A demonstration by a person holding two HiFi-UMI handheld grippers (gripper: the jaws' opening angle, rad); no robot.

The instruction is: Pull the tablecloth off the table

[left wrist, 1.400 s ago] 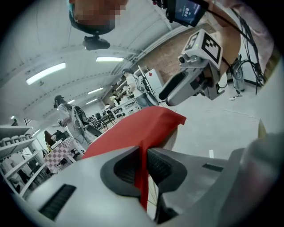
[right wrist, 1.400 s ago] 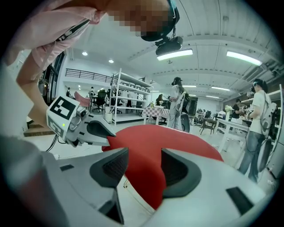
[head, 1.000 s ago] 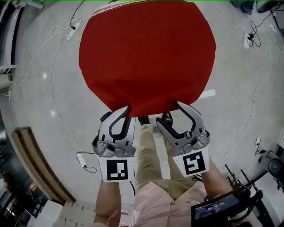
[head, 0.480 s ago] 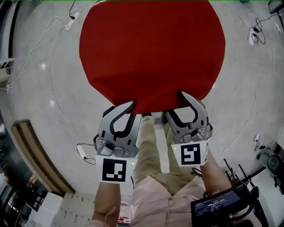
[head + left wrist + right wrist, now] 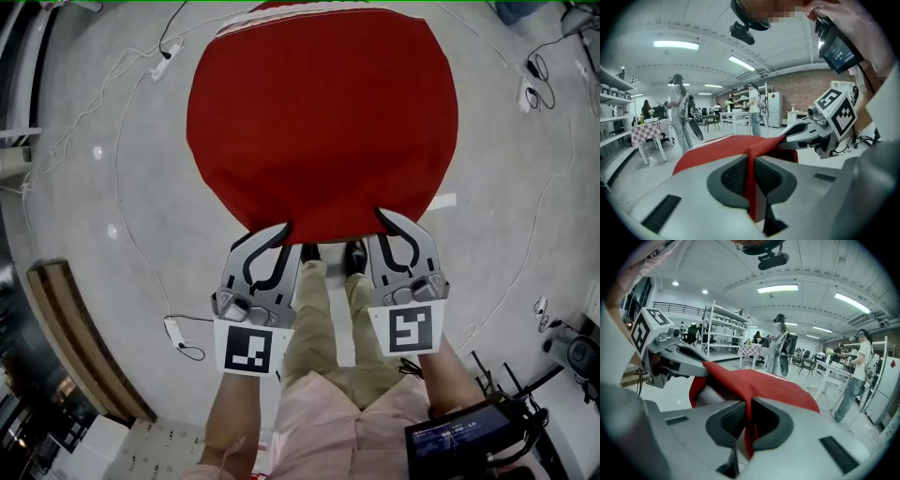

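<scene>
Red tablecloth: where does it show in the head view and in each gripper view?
Head view: tablecloth fills the upper centre, a round red drape.
Left gripper view: centre, a fold pinched between the fingers, the rest spreading behind.
Right gripper view: centre, likewise pinched, spreading to the right.
Shared landmark: the near hem, clamped by left gripper and right gripper, which has just closed.

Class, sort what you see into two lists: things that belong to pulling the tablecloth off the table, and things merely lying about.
Belongs to the job: red tablecloth; left gripper, shut on its near edge; right gripper, jaws just closed on that edge.

Lying about: power strip; wooden board; white strip.
</scene>
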